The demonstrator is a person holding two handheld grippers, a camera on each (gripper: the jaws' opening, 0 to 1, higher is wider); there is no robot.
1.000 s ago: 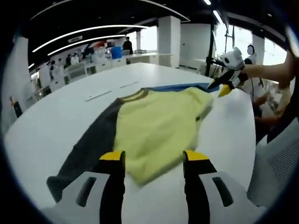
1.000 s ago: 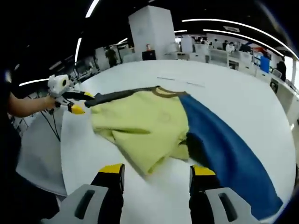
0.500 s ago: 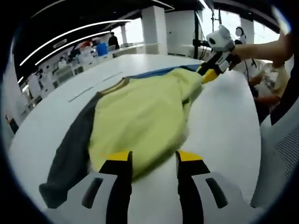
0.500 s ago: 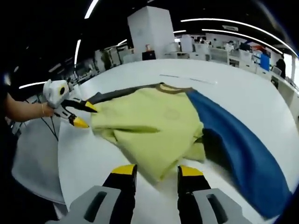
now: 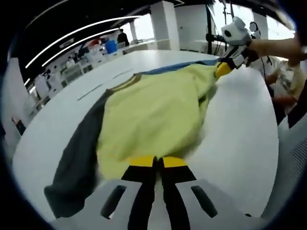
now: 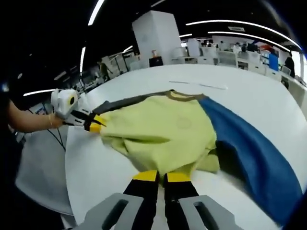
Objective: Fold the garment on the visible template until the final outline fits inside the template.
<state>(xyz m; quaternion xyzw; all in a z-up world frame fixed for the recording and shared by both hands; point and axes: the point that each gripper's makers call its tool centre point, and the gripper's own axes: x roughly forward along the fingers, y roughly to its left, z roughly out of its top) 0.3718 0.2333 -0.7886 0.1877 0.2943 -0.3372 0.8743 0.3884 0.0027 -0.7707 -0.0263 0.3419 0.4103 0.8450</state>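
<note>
Table (image 5: pixel 240 139): white, carried the garment.
Garment (image 5: pixel 153 110): yellow body (one grey sleeve, one blue) lay mid-surface, its hem near the table's edge.
Left gripper (image 5: pixel 157 162): jaws clenched on the hem.
Right gripper (image 6: pixel 161 176): jaws clenched on the hem.

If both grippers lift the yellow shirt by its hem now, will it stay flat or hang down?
The yellow shirt will probably sag between the left gripper and the right gripper; its cloth already lies in soft folds near the hem. The gray sleeve and blue sleeve lie loose on the white table, so they would likely trail behind. It looks thin and light.
</note>
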